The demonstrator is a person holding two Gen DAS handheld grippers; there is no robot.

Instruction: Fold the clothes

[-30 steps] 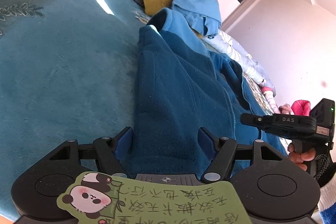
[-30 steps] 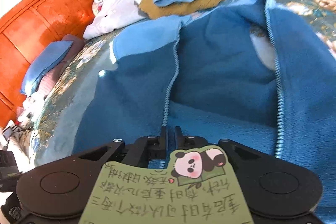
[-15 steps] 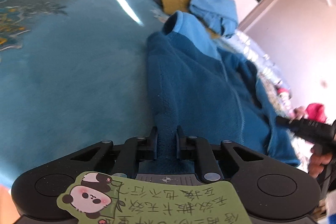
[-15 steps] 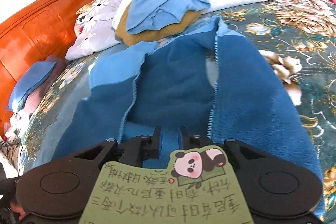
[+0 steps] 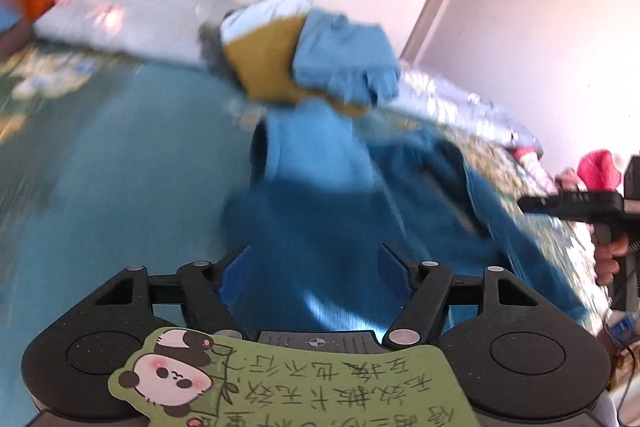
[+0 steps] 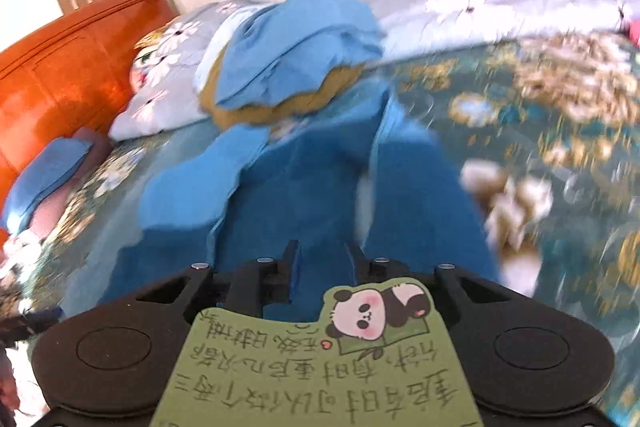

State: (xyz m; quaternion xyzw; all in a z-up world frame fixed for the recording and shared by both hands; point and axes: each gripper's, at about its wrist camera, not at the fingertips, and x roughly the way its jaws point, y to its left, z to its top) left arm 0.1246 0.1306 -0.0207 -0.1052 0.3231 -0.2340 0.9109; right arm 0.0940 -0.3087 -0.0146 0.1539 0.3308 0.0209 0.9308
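Observation:
A dark blue fleece zip jacket (image 5: pixel 320 207) with a lighter blue collar lies spread on the teal floral bedspread (image 5: pixel 100 187). My left gripper (image 5: pixel 316 263) hovers over its near edge. Its jaws are opening wide and the pads touch nothing. In the right wrist view the same jacket (image 6: pixel 280 195) lies with its zip open. My right gripper (image 6: pixel 322 259) is above the near hem. Its jaws are opening with a narrow gap, the fleece shows behind them, and the pads do not press on it. Both views are blurred by motion.
A pile of mustard and light blue clothes (image 5: pixel 312 67) sits just beyond the jacket's collar, against grey floral pillows (image 6: pixel 172 75). An orange wooden headboard (image 6: pixel 60 75) stands at the left. A person's hand (image 5: pixel 608 255) shows at the right edge. White bedding (image 6: pixel 500 3) lies at the far right.
The left jaws closed on the jacket's near edge, then spread wide again. The right jaws went from shut to slightly apart. Both grippers pulled back and rose, so more of the bed shows.

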